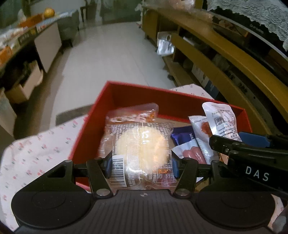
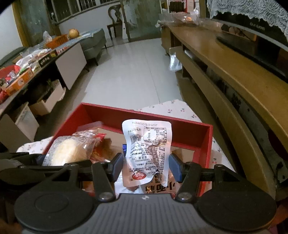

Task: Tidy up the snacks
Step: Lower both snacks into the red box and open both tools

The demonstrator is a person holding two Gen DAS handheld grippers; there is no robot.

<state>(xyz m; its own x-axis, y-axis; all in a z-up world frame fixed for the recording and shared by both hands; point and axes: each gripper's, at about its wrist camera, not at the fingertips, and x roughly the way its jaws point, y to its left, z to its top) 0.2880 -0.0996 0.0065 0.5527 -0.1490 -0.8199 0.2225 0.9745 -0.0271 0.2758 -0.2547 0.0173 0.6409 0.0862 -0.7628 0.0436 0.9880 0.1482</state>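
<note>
Inspection begins nearest the cameras. We find the left hand-held gripper (image 1: 141, 164) pinching a clear-wrapped round pastry packet (image 1: 142, 147), its blue pads pressed against both sides of the wrapper. We find the right hand-held gripper (image 2: 146, 165) holding a white printed pouch (image 2: 147, 149) upright between its pads; the pouch stands with its printed back toward the lens.

Both packets hang over a red box (image 2: 180, 126), which rests on a cherry-print cloth (image 1: 36, 144) covering the surface. Inside the box we note a purple wrapper (image 1: 181, 135), a white sachet showing pink sausages (image 1: 190, 153) and an orange-tinted clear packet (image 1: 133, 113) lying toward the far wall. Cardboard shows on the box floor.

Beyond the box we record pale floor tiles (image 2: 135, 72). To the left stands a low table (image 2: 45, 55) crowded with packets and an orange basket (image 2: 57, 40). To the right runs a long wooden cabinet (image 2: 234, 72), with a lace cloth (image 2: 252, 10) draped above it. A wooden chair (image 2: 115, 19) stands at the far end of the room.
</note>
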